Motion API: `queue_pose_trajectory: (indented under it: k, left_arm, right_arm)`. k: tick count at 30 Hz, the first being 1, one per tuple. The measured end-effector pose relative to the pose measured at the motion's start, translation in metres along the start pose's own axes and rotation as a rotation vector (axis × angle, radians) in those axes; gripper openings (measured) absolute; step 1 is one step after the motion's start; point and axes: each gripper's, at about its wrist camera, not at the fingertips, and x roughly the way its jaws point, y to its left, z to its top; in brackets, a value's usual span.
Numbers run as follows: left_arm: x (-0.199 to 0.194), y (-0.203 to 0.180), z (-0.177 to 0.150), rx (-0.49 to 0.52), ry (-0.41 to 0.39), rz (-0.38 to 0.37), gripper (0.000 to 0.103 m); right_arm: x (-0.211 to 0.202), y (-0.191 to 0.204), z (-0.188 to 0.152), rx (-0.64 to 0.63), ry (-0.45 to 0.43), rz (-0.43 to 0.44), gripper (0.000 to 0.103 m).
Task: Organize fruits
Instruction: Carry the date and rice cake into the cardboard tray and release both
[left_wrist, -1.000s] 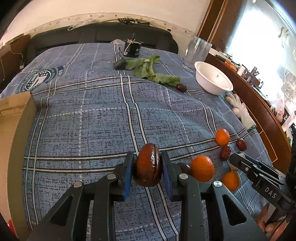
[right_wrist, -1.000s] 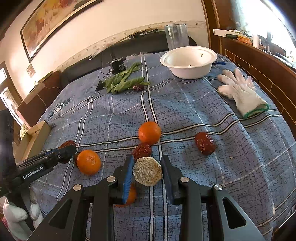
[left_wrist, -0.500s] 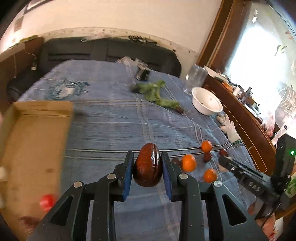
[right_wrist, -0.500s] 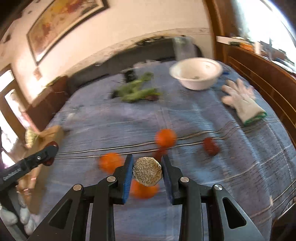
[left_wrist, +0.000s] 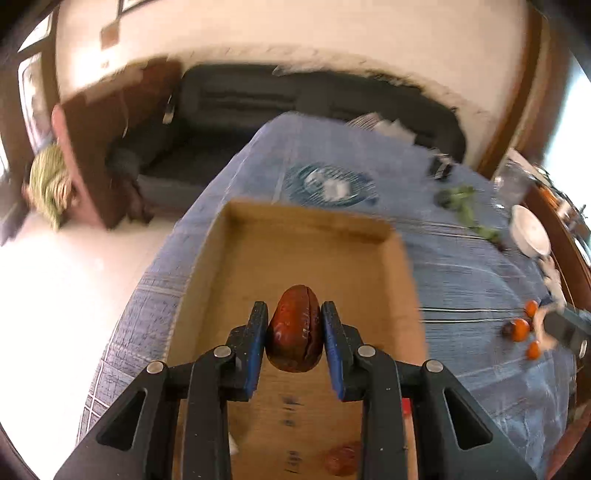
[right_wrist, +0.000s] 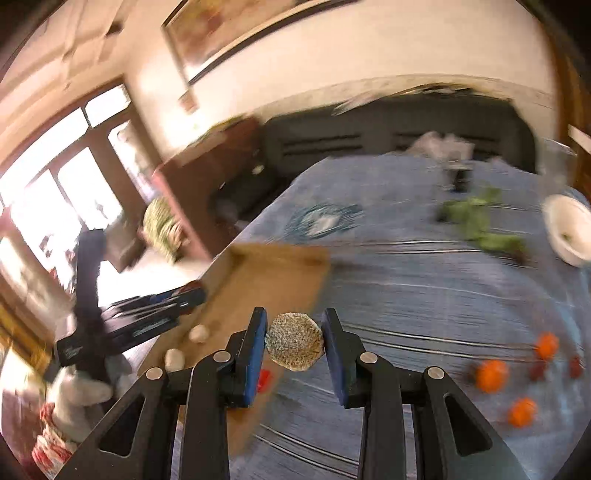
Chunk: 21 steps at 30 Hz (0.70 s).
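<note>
Risk sits with the left gripper (left_wrist: 294, 334): its 2 blue pads pinch the glossy reddish-brown date (left_wrist: 294, 332) above the shallow brown cardboard box (left_wrist: 310, 225), and letting go from this height could bounce it out. The right gripper (right_wrist: 294, 345) clamps a rough tan disc-shaped fruit (right_wrist: 294, 341) beside the box's edge.

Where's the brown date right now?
In the left wrist view, the date sits at lower centre, clamped in the left gripper and held above the cardboard box at the blue blanket's left side.
</note>
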Motion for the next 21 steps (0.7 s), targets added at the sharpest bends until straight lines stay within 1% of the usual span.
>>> queue_pose_trajectory:
  k: [1, 4, 7, 10, 14, 19, 21]
  left_arm:
    - [0.011, 0.011, 0.002, -0.022, 0.026, 0.001, 0.029]
    - [0.034, 0.026, 0.002, -0.065, 0.085, -0.01, 0.029]
    - [0.047, 0.027, 0.0, -0.068, 0.115, -0.014, 0.029]
    - [0.06, 0.029, 0.0, -0.073, 0.144, -0.018, 0.029]
    - [0.072, 0.027, -0.001, -0.074, 0.167, -0.019, 0.029]
    - [0.07, 0.024, 0.0, -0.067, 0.143, -0.011, 0.029]
    - [0.069, 0.023, 0.0, -0.066, 0.142, -0.013, 0.033]
  right_arm:
    - [0.019, 0.013, 0.0, -0.023, 0.031, 0.011, 0.034]
    - [0.073, 0.044, -0.01, -0.088, 0.123, 0.008, 0.034]
    - [0.109, 0.058, -0.023, -0.12, 0.193, 0.003, 0.034]
    - [0.134, 0.064, -0.031, -0.143, 0.238, -0.001, 0.034]
    - [0.15, 0.064, -0.042, -0.165, 0.271, -0.012, 0.034]
    - [0.154, 0.066, -0.046, -0.193, 0.264, -0.035, 0.035]
    - [0.157, 0.071, -0.045, -0.203, 0.257, -0.045, 0.035]
